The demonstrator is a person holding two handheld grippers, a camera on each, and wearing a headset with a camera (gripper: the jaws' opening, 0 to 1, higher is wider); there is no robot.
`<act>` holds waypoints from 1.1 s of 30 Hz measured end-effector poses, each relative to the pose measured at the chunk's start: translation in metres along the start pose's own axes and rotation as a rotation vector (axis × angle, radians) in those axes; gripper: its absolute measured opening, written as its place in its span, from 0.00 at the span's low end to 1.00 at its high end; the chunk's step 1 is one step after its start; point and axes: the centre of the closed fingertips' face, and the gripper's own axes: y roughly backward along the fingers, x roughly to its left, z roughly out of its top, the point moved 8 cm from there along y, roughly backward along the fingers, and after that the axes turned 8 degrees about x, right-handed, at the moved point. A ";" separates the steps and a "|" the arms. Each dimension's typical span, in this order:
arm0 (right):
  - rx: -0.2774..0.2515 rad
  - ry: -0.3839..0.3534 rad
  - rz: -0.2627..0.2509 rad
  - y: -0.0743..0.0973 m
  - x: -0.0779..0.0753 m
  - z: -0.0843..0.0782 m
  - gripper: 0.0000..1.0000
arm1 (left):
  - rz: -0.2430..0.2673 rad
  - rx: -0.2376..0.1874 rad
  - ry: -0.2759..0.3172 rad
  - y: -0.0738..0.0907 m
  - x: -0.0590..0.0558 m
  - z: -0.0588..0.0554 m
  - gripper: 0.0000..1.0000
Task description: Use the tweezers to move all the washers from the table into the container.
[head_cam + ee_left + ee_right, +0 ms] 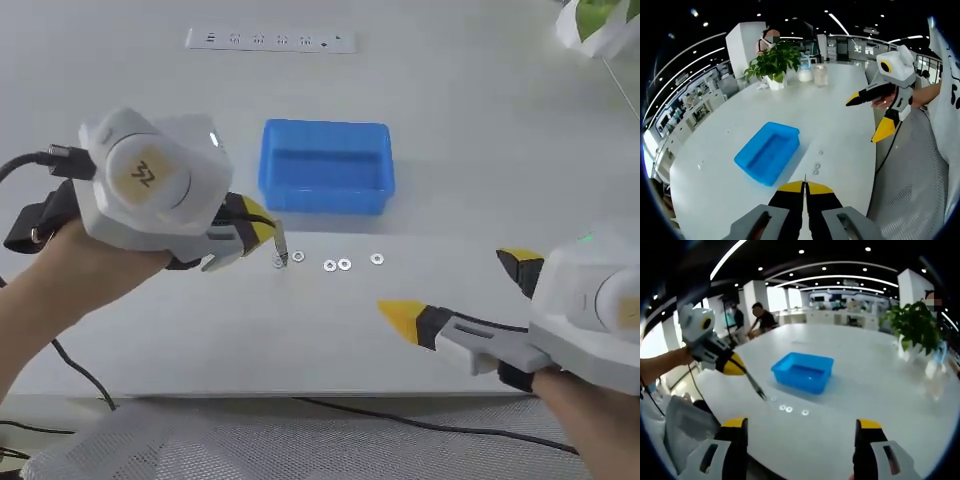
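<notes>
**Tweezers Poised at End of Washer Row**

A white surface (480,150) stretches across the head view, with a blue container (325,167) standing open toward its far side. The left hand-held gripper (258,228) has its yellow jaws pressed together on a pair of tweezers (279,248), which slant down to the surface in front of the container. The right hand-held gripper (455,287) hangs over the near edge, well apart from the washers, its jaws spread wide and holding nothing. A white power strip (270,40) lies along the far side of the surface. The washers (330,265) lie in a short row on the surface, just in front of the container and outside it. The tweezer tips sit at the row's left end; whether they grip a washer is too small to tell.
</notes>
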 end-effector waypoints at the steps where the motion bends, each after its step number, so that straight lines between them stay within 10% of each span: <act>1: 0.000 0.000 -0.001 0.000 0.000 0.000 0.86 | 0.001 0.010 -0.005 -0.001 0.000 -0.002 0.00; 11: 0.008 0.019 0.015 -0.002 0.003 0.000 0.86 | -0.005 -0.011 0.014 -0.001 0.000 -0.003 0.00; 19: 0.051 0.203 0.382 -0.044 0.045 0.034 0.56 | -0.015 -0.003 -0.013 -0.001 -0.001 -0.002 0.00; 27: 0.146 0.517 0.500 -0.110 0.064 0.063 0.32 | -0.040 -0.020 -0.009 -0.002 0.003 -0.004 0.00; 33: 0.176 0.604 0.554 -0.128 0.077 0.065 0.24 | -0.055 -0.024 -0.025 -0.003 0.007 -0.005 0.00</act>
